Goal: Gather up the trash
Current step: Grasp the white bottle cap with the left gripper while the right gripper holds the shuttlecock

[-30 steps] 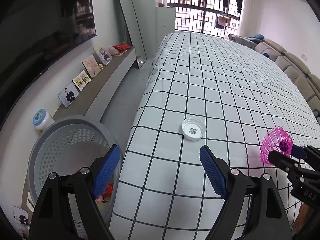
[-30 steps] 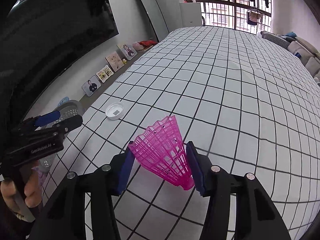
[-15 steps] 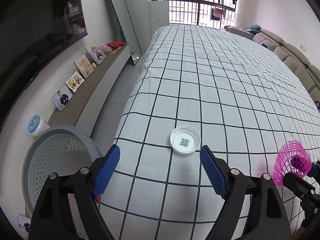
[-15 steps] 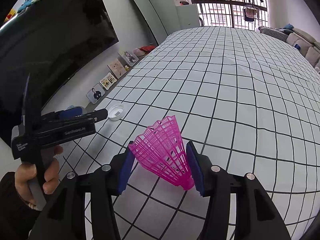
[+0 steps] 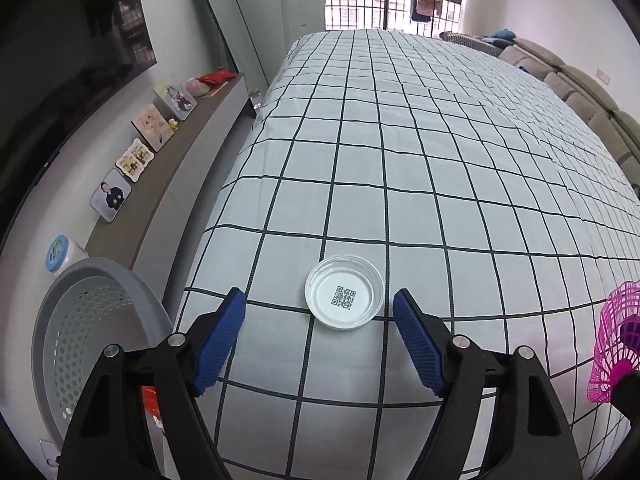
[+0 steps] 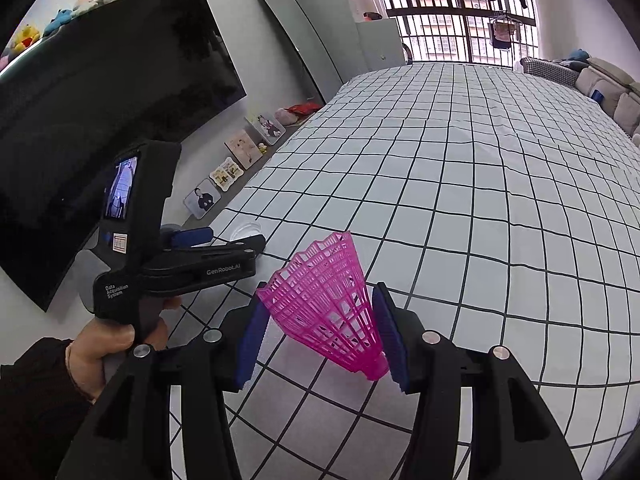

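**Daylight from the barred window, strong fisheye bending**

We see both views lit evenly by bright daylight from the tall barred window far ahead of the tools; its panes are blown out to white. The white black-gridded bedcover stays sharp, its lines bowing toward the dark vignetted corners. The large black wall screen carries dim reflections. Shadows beneath the blue-padded fingers are faint and soft. No motion blur shows.

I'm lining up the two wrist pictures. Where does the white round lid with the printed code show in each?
Left wrist: white lid at lower centre on the checked cover, just ahead of the closing left tongs, not yet touched.
Right wrist: lid at middle left, partly hidden behind the left tongs.
Shared landmark: pink shuttlecock.
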Tool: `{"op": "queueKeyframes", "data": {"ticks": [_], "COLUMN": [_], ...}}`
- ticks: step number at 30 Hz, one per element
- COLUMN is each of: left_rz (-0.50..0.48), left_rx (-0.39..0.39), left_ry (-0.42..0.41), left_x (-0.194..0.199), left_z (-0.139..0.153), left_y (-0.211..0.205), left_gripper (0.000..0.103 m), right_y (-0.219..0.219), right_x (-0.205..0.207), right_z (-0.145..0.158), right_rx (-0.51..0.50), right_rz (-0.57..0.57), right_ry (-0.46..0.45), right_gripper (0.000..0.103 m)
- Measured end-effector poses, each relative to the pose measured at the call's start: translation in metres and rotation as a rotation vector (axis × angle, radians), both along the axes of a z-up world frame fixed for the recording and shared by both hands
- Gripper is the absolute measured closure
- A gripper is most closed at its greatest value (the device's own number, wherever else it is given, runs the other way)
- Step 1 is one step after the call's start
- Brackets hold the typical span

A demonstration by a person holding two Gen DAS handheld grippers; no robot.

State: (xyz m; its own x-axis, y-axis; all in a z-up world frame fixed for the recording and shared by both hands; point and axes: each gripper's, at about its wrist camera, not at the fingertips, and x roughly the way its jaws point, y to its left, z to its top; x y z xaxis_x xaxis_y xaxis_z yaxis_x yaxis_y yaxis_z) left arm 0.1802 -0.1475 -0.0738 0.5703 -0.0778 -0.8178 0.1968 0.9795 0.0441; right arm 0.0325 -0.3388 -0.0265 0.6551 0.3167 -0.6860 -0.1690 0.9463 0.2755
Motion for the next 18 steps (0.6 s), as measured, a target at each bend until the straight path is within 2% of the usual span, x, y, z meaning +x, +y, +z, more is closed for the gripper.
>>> {"op": "queueKeyframes", "data": {"ticks": [2,4,5,6,13,18], "left_rz": [-0.005,-0.021,-0.030,-0.039,-0.038,-0.034], "left_rx": [-0.007,-0.030,-0.038,-0.036,-0.036,0.016], "left_ry": [0.004,0.012,0.017,0.020,0.013,-0.022], "left_x": [0.000,-0.001,-0.001,-0.002,-0.014,-0.038], "left_z": [-0.001,-0.001,-0.001,0.000,0.004,0.015], "left_y": [-0.002,-0.003,-0.005,-0.008,-0.004,0.008], "left_gripper": [0.041,0.052,0.061,0.064,0.064,0.064], "right_y": [0.001,0.001,0.001,0.001,0.003,0.003], "right_x": [0.001,0.002,0.002,0.002,0.001,0.004], "right_z": [0.000,-0.001,-0.001,-0.001,-0.001,-0.005], "right_rx": [0.000,-0.001,-0.002,-0.002,-0.003,-0.003], "right_rz": [-0.001,-0.004,-0.006,-0.007,-0.009,-0.010], "right_ry": [0.004,0.010,0.012,0.013,0.014,0.023], "right_gripper": [0.053,0.053,0.053,0.053,0.053,0.053]}}
